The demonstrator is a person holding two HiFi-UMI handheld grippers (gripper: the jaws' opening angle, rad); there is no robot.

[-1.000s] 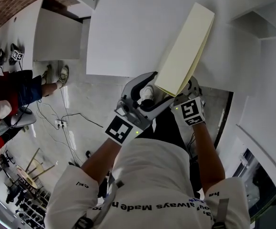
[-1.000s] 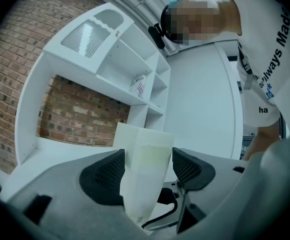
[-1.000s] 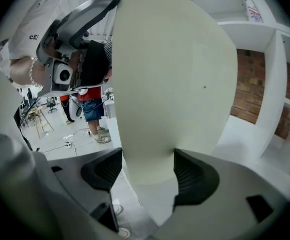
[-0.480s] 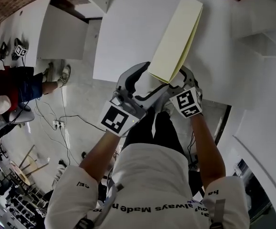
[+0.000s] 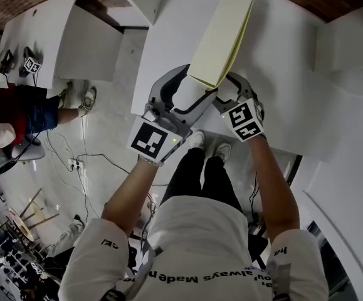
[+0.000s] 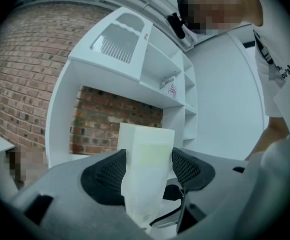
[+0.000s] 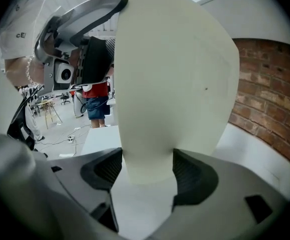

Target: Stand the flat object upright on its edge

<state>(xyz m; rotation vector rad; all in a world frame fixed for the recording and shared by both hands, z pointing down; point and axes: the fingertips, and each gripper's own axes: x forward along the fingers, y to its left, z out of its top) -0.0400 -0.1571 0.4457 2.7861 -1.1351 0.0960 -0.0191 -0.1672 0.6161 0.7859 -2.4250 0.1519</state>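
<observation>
At far left, a bystander (image 5: 18,115) in a red top stood on the floor, cables (image 5: 84,162) trailing nearby. Left gripper (image 5: 190,88) was clamped on the near end of the board (image 5: 222,36); its own view showed both pads (image 6: 107,176) pressed against the board's narrow faces. Board was pale cream, folded like a folder, held up over the table (image 5: 281,74) and slanting away from the person. Right gripper (image 5: 230,89) was clamped on that same near end from the other side, pads tight on it.

Progress, my read: board was off the table in a two-gripper hold, not yet stood on edge. Left to do: set one edge down on the table, square it up, let go with both. Couldn't tell whether its far end touched anything.

Writing: shirt (image 5: 200,243) back carried a line including "always Made", rest cut off; sleeve print too small to read. No label seen on the board.
</observation>
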